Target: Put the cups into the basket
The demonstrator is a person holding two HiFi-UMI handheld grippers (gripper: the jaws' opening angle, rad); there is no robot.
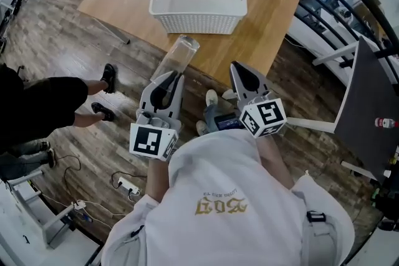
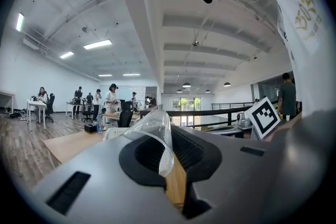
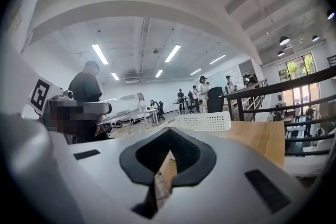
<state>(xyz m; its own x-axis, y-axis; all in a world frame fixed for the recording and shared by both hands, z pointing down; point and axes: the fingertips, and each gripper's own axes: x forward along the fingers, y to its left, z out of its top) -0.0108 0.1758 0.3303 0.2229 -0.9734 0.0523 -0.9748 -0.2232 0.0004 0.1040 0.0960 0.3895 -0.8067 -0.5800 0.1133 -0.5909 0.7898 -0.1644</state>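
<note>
Tongs (image 1: 172,81) in the left hand are clenched on a clear plastic cup (image 1: 179,55). The left gripper view shows the cup's thin wall pinched between the black pads. The cup lies nearly level and sticks out ahead of the tips, with its open end pointing away from the person. Seen from the head view, that open end overlaps the near edge of the desk (image 1: 262,22), just short of the basket.

The right tongs (image 1: 240,76) are just beside the left pair, at about the same reach. They are closed on nothing: their own view shows only a thin slit between the pads, with wood grain behind it. Each pair carries a marker cube at its near end, close to the person's white shirt (image 1: 230,196).

Farther on, the white perforated basket (image 1: 198,15) stands upright on the wooden desk, ahead of both tongs and apart from the cup. Beyond it, the gripper views show people at other desks across the wooden floor (image 1: 56,40).
</note>
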